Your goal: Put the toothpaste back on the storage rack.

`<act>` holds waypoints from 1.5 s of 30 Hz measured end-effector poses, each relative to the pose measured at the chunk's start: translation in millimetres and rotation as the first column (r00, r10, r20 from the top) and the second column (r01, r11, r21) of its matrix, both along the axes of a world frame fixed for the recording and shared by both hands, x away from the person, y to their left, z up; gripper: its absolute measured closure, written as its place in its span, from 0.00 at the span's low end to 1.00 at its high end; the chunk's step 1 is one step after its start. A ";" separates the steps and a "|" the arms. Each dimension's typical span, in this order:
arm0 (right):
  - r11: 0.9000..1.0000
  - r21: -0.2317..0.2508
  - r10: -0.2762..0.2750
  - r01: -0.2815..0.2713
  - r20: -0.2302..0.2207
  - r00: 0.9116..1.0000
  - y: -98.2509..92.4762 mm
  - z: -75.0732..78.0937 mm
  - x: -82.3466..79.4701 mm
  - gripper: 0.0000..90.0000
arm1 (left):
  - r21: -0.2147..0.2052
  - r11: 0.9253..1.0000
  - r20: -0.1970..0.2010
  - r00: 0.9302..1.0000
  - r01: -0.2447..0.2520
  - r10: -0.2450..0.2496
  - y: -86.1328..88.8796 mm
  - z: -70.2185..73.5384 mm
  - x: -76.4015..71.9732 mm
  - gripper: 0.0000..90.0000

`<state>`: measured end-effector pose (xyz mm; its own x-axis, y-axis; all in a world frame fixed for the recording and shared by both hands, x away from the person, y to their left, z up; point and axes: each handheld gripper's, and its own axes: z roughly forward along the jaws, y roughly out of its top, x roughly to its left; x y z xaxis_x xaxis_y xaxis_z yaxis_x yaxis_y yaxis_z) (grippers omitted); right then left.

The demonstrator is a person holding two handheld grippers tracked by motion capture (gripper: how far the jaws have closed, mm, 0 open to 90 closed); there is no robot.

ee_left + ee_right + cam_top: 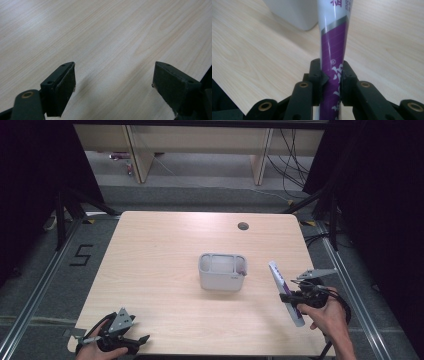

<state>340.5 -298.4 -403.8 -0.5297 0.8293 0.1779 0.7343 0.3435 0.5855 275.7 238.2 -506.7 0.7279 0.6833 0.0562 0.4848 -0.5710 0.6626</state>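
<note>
Right gripper pinches a purple-and-white tube near the desk's right edge; its long axis tilts up toward the grey caddy beyond-left; left gripper sits spread, farther off.

Purple-and-white tube, pale grey caddy, light woodgrain table.

Even overhead light, dark surroundings; soft shadows, glare and blur in close views.

You are looking at a black "5" marked on the floor; white characters on the purple tube are showing an ® sign.
</note>
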 end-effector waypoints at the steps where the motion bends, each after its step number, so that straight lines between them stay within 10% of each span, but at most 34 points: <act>1: 0.999 0.034 -0.017 0.016 0.045 0.999 2.7 -0.4 -0.6 0.84 | -0.008 1.000 -0.002 1.000 -0.004 0.004 -0.4 0.0 -0.6 0.20; 14: 0.978 0.183 0.048 -0.102 0.275 0.960 23.9 35.6 -11.3 0.84 | -0.003 1.000 -0.004 1.000 0.006 -0.006 -0.2 0.3 -1.0 0.20; 31: 0.933 0.307 0.062 -0.185 0.371 0.927 110.7 39.0 2.7 0.84 | -0.017 1.000 0.002 1.000 0.004 -0.003 -0.6 0.7 -1.6 0.20; 42: 0.939 0.312 0.001 -0.145 0.417 0.909 161.1 35.7 34.9 0.84 | -0.013 1.000 0.000 1.000 0.012 -0.012 0.0 1.7 -2.3 0.20; 45: 0.955 0.271 -0.012 -0.120 0.440 0.898 167.8 32.4 43.4 0.84 | -0.005 1.000 0.003 1.000 0.011 -0.010 0.3 1.8 -2.2 0.20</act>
<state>383.9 -130.6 -371.4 -0.6508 0.7456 0.1434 0.3698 0.1463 0.9175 273.5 238.5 -504.9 0.7349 0.6759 0.0554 0.4766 -0.5728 0.6669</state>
